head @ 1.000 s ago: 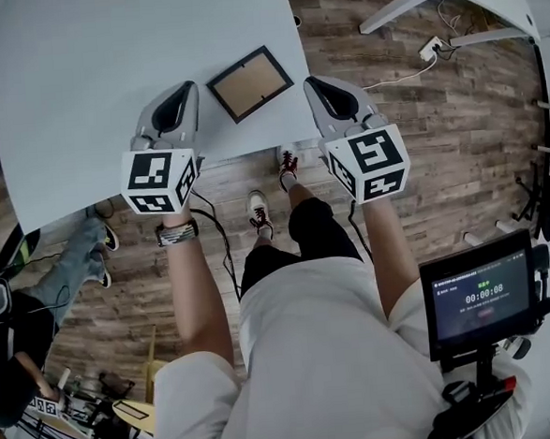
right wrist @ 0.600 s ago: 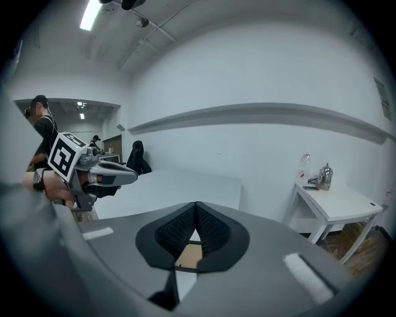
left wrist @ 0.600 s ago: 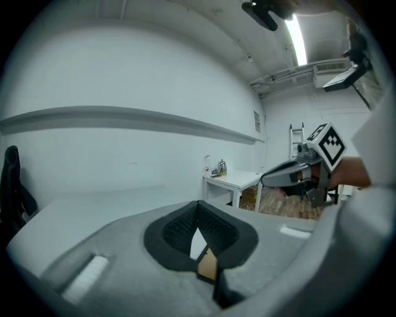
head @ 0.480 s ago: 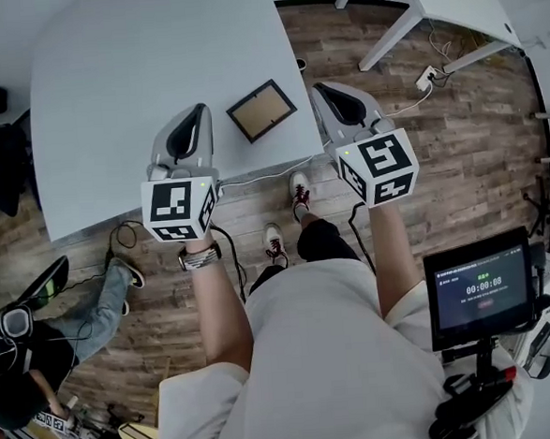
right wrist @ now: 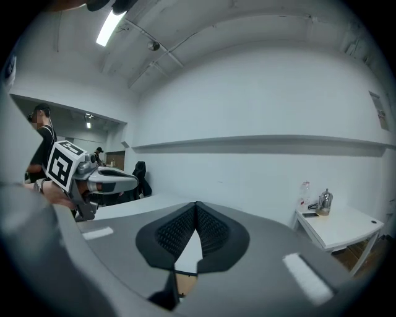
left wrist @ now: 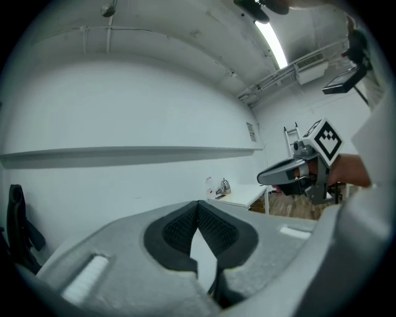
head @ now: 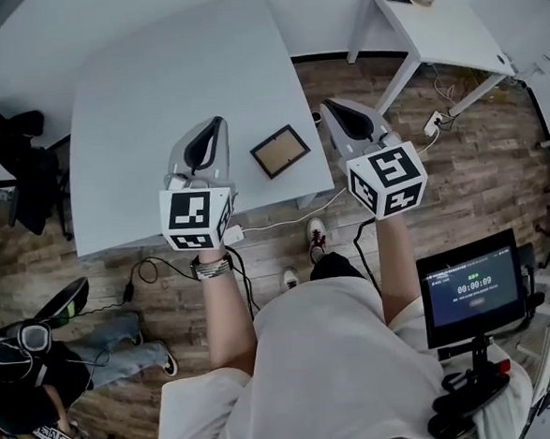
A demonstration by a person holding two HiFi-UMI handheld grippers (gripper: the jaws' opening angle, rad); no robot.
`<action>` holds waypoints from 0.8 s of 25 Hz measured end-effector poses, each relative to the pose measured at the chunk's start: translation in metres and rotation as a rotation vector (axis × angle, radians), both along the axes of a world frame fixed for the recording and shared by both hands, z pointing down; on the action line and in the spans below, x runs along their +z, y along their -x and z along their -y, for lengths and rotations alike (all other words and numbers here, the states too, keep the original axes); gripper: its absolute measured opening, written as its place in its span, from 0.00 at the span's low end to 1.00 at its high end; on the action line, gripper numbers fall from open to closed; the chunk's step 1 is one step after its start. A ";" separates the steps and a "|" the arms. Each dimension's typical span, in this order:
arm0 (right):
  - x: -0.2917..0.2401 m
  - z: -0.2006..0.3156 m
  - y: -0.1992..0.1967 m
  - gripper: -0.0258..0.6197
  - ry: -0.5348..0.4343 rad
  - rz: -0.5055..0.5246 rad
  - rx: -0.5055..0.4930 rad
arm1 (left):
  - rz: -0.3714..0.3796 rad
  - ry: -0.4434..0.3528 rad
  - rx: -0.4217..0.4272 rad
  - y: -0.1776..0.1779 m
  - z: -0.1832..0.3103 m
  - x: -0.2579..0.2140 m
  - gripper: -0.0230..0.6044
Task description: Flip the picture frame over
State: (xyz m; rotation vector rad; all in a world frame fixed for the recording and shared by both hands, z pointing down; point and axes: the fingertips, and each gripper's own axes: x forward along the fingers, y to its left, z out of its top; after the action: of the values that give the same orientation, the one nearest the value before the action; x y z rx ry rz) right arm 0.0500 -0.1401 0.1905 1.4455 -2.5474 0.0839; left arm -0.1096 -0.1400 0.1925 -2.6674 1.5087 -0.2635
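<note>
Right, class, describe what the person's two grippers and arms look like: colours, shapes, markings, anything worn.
Both the left gripper and the right gripper are grey tapered shells with black ribbed pads. Each carries a white cube printed with black square markers. A black cable runs from each. The person wears a white short-sleeved shirt and a striped band on the left wrist.

Bright, even ceiling strip light (left wrist: 272, 42); fisheye-warped edges.

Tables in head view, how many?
2. The large grey table fills the upper middle, with the picture frame lying near its front right corner. The small white table stands at the upper right. More could be cut off at the picture's edges.
</note>
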 end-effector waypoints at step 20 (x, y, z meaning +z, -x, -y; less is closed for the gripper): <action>-0.068 -0.006 -0.004 0.04 -0.090 0.002 0.004 | 0.045 -0.104 0.014 -0.007 -0.011 -0.067 0.04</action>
State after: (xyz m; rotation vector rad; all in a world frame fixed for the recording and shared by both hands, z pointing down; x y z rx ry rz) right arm 0.0544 -0.1337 0.1229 1.4824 -2.5808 -0.0292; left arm -0.1030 -0.1294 0.1251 -2.5733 1.4487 -0.2352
